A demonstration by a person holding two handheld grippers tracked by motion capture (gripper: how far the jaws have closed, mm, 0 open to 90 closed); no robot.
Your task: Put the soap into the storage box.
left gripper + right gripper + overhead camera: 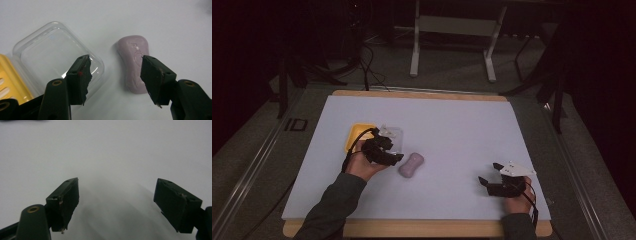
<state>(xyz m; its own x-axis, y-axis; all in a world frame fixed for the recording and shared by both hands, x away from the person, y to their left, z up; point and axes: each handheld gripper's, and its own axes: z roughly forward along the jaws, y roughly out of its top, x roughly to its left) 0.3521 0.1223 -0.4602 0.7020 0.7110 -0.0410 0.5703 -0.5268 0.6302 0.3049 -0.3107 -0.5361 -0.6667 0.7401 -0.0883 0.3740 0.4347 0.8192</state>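
Left tool [398, 158] jaws wide, holding nothing, hovering at the left end of the pink soap bar [411, 165]. In the left gripper view the soap [135, 65] sits at 1 o'clock from the tool [116, 75], one jaw overlapping its near end, the other over the clear lid [57, 52]. Soap lies flat on the desk [452, 125], just beside the open soap case: clear lid [393, 134] next to the yellow tray [357, 136], at 10 o'clock from the soap. Right tool [490, 174] also wide and empty, resting well apart at 4 o'clock of the desk; its own view has both jaws [116, 205] spread over bare surface.

Risks, as I judge them: the soap looks smooth and rounded, so an off-centre pinch could squirt it out sideways. The left-hand jaw is close to the lid, so closing may clip or shove the light case. Nothing braces the soap, since the right tool is far off.

Surface: pale lavender-white sheet over a wooden-edged desk, matte, uncluttered. Room dark; grey floor, cables [367, 65] at 11 o'clock, a white frame's legs [414, 50] beyond the far edge.
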